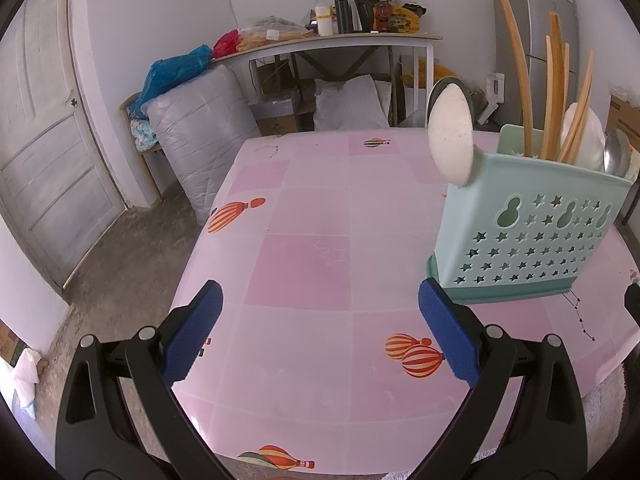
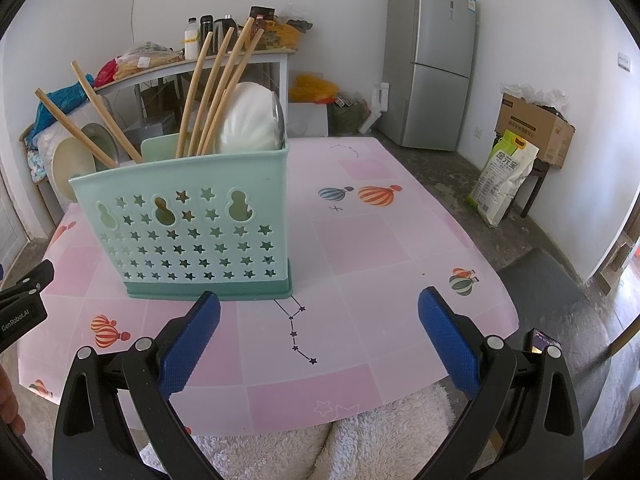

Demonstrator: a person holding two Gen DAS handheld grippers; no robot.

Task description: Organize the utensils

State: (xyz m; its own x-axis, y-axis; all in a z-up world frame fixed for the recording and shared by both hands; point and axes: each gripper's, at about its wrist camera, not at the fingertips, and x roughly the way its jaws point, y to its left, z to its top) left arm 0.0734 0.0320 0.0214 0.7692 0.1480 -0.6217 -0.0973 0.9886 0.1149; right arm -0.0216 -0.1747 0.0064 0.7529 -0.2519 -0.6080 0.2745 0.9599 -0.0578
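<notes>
A mint-green utensil caddy [image 1: 528, 236] with star cut-outs stands on the pink table [image 1: 304, 272]; it also shows in the right wrist view [image 2: 192, 232]. It holds several wooden chopsticks [image 2: 208, 92], a white ladle-like spoon [image 2: 248, 120], a metal spoon [image 1: 616, 152] and a cream spoon [image 1: 450, 132] leaning out at its left end. My left gripper [image 1: 320, 332] is open and empty, left of the caddy. My right gripper [image 2: 320, 340] is open and empty, in front of the caddy's right end.
The left gripper's body [image 2: 24, 304] shows at the left edge of the right wrist view. A white fluffy cloth [image 2: 340, 436] lies below the table's near edge. A fridge [image 2: 432, 60], boxes and a cluttered side table [image 1: 340, 40] stand behind.
</notes>
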